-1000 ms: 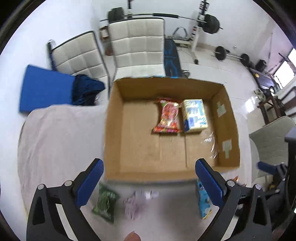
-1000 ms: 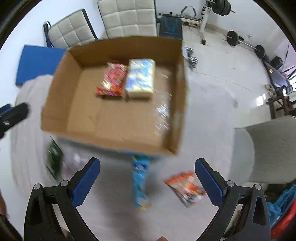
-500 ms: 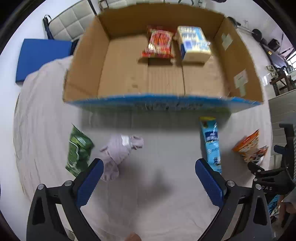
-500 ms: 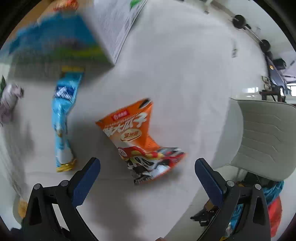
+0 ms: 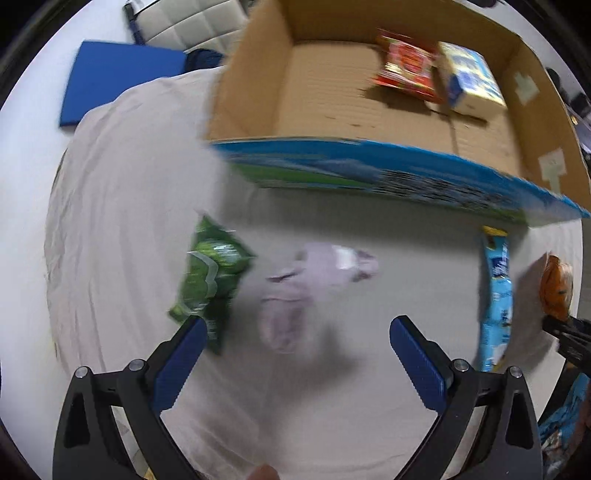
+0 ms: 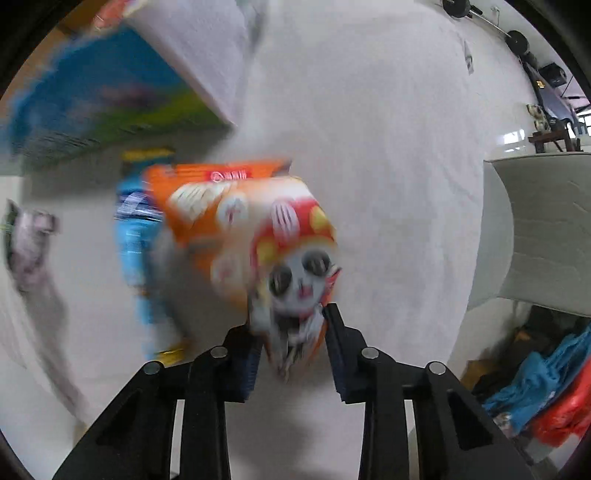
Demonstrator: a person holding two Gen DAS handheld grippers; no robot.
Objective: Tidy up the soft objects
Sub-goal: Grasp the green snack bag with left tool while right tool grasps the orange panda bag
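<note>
My right gripper [image 6: 291, 325] is shut on the bottom end of an orange snack bag [image 6: 243, 221], which also shows at the right edge of the left wrist view [image 5: 556, 286]. My left gripper [image 5: 293, 332] is open and empty, just above a pale purple soft toy [image 5: 295, 291] on the white cloth. A green snack bag [image 5: 210, 273] lies left of the toy, by the left fingertip. A long blue packet [image 5: 496, 291] lies to the right, also seen behind the orange bag [image 6: 135, 254]. The cardboard box [image 5: 369, 206] holds a red snack bag [image 5: 406, 70] and a blue-white pack [image 5: 471, 81].
The white cloth covers the table [image 6: 388, 129]. A blue mat [image 5: 110, 81] and a white padded chair [image 5: 192, 18] stand beyond the table's far left. A grey chair [image 6: 546, 229] and coloured bags [image 6: 546, 391] are on the right.
My right gripper has closed on the orange snack bag, which was lying flat before. My left gripper has come down and forward toward the purple toy, still open.
</note>
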